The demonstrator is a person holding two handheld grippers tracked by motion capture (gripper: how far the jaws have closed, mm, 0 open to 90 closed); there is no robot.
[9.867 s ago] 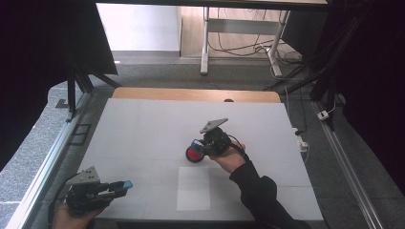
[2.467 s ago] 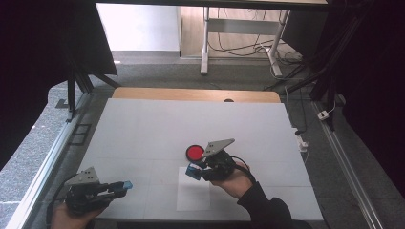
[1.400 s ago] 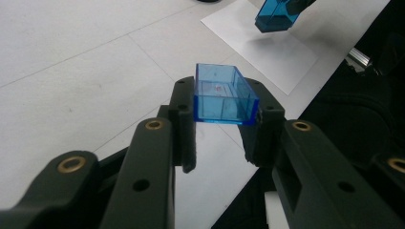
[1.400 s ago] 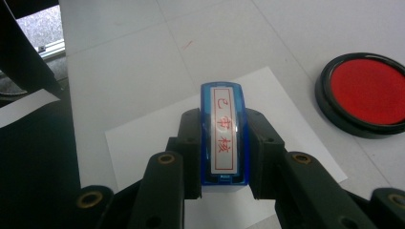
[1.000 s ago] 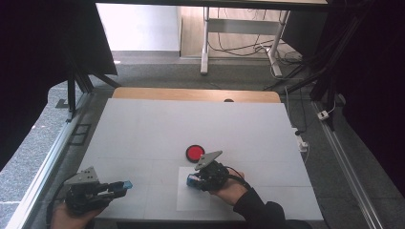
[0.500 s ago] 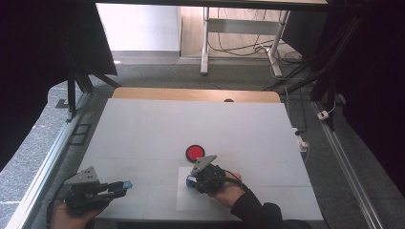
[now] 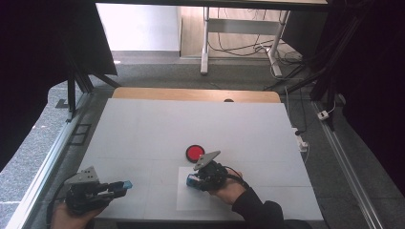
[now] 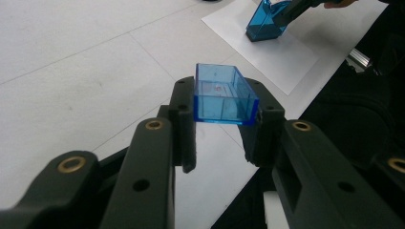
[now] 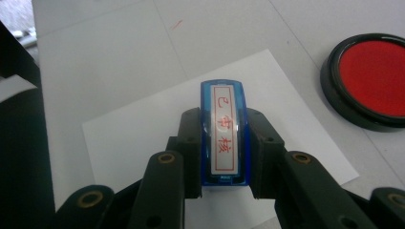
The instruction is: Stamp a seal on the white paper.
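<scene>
Right tool (image 7: 193, 180), clenching the blue stamp (image 9: 223, 131), having left the red ink pad (image 7: 194, 152), is hovering over the paper sheet (image 7: 184, 202) near the counter's front edge, ready for stamping; left tool (image 7: 123, 185) is gripping the stamp cap (image 8: 222, 94).

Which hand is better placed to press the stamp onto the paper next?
Right. Its tongs already grip the blue stamp directly over the white sheet; the left tongs hold only the clear blue cap, off the sheet.

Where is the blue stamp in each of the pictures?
High view: the blue stamp is low and centre, in the right gripper.
Left gripper view: top right, standing on the paper.
Right gripper view: centre, between the jaws.
Shared landmark: the white paper sheet.
</scene>
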